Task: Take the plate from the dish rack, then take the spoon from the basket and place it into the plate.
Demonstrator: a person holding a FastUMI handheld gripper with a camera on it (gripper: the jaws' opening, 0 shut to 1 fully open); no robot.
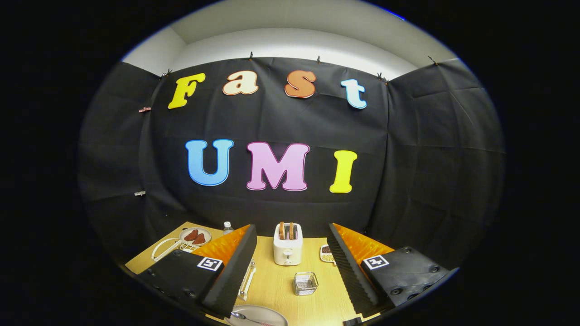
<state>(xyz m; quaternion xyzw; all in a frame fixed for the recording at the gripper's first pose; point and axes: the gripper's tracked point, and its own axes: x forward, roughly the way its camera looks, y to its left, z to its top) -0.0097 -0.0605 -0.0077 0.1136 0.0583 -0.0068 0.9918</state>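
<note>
We saw the plate lying flat on the wooden table, close in under the gripper, whose fingers stood wide apart with nothing between them. It was pale and round, and only its far part showed. The spoon rested on the plate, its shiny bowl near the plate's left rim and its thin handle running across the plate. The basket, a small square one of silvery wire, stood upright on the table between the fingers, just beyond the plate. The white wire dish rack sat well off beyond the left finger.
</note>
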